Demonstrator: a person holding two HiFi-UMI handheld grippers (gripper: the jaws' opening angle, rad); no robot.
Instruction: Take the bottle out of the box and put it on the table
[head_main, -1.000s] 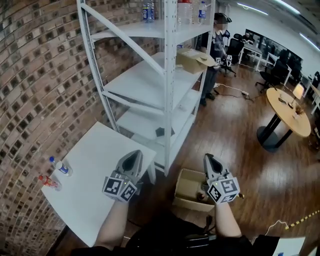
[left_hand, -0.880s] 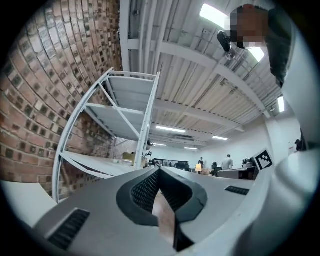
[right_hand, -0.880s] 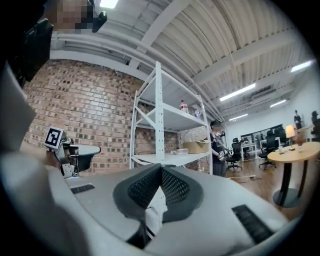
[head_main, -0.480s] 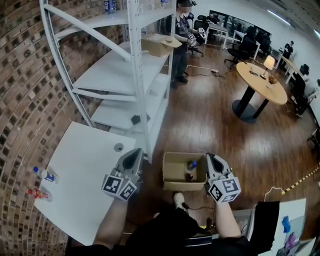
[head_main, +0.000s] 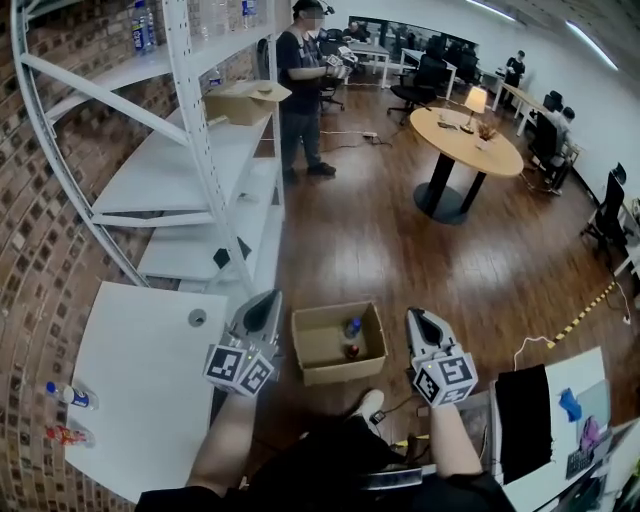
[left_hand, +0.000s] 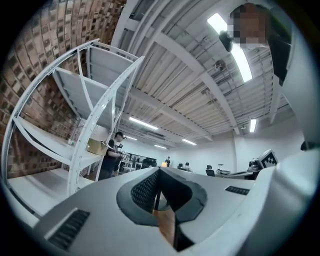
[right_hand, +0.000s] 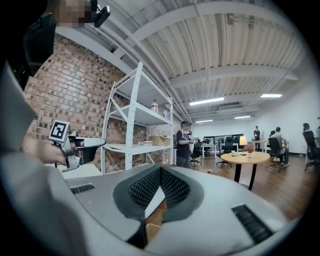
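The left claw (head_main: 262, 300) and right claw (head_main: 418, 318), both clenched and empty, flank the open cardboard box (head_main: 340, 372) on the floor (head_main: 400, 240). The bottle (head_main: 352, 327) stands inside the box, its label too small to read.

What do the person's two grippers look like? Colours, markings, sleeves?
The left gripper and right gripper match: light grey tapered shells, dark mesh-textured pads. Each carries a white cube with black square markers. Bare forearms, no sleeves.
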